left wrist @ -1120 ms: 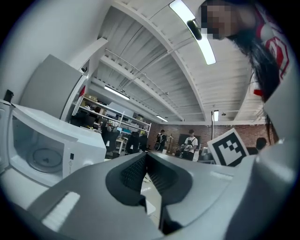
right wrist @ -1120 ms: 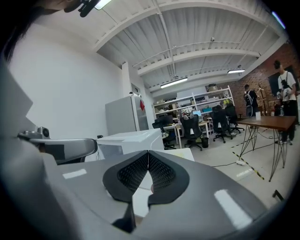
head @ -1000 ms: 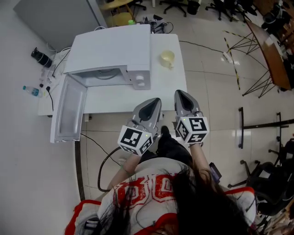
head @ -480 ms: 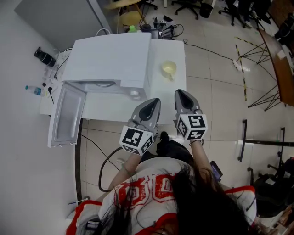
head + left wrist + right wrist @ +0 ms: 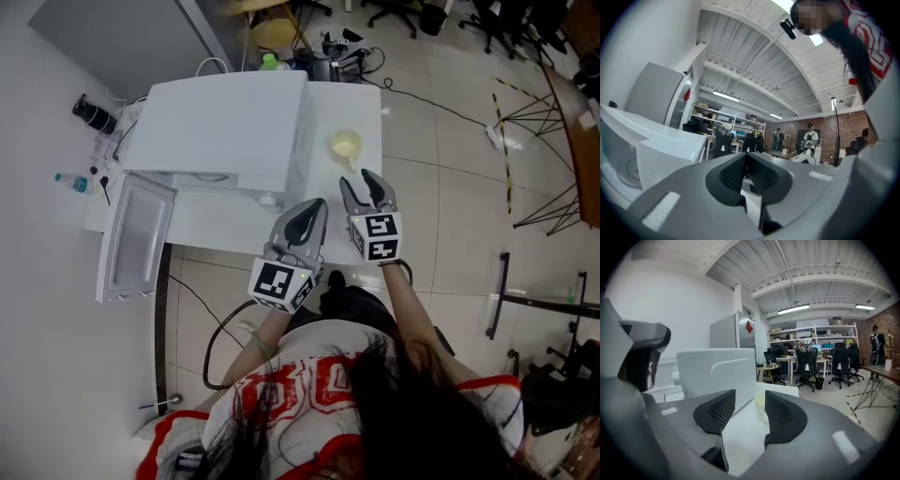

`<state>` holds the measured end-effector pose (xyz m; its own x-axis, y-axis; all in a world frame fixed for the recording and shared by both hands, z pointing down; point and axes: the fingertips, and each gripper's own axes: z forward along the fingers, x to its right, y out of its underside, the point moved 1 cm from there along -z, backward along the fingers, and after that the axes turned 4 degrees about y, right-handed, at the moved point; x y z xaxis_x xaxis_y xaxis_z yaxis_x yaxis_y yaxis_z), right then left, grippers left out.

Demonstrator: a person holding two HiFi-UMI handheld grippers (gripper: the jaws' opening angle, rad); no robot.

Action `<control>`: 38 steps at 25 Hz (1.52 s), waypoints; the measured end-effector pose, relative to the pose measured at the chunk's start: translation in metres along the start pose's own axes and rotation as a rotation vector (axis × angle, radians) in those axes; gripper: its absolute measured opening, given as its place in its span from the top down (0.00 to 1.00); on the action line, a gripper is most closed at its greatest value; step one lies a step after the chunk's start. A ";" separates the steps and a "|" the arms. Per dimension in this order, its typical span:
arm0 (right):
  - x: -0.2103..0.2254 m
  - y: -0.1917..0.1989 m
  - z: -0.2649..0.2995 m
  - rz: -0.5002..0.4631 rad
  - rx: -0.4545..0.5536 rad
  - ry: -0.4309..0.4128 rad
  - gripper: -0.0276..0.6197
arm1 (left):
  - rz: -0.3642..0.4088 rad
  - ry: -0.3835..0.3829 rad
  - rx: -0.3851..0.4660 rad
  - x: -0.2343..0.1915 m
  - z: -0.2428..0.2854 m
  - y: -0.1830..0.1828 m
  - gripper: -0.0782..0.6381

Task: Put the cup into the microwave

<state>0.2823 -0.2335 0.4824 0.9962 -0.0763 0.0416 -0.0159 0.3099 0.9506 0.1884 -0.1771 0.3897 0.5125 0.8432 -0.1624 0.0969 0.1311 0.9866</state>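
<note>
Right claw (image 5: pixel 364 184), jaws just spreading apart with nothing between, faces the cup (image 5: pixel 344 145) at eleven o'clock. I'm mid-reach, I judge; next, straddle it and squeeze.

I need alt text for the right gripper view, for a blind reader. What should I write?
The right gripper, its jaws just opening with nothing between them, points at a pale cup on a white table beside the white microwave; office chairs and shelves fill the background.
</note>
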 end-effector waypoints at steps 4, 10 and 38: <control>0.016 0.010 0.028 -0.016 0.005 0.044 0.57 | -0.017 0.002 0.069 -0.001 0.004 -0.003 0.91; 0.033 0.041 0.070 -0.017 -0.082 0.033 0.35 | -0.048 0.012 0.082 -0.004 0.008 0.000 0.91; 0.045 0.069 0.166 0.038 -0.174 0.064 0.20 | -0.072 -0.069 0.066 -0.027 0.020 0.036 0.91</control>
<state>0.3119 -0.3733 0.6008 0.9987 -0.0031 0.0512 -0.0437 0.4707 0.8812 0.1950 -0.2056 0.4293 0.5591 0.7949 -0.2357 0.1901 0.1538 0.9696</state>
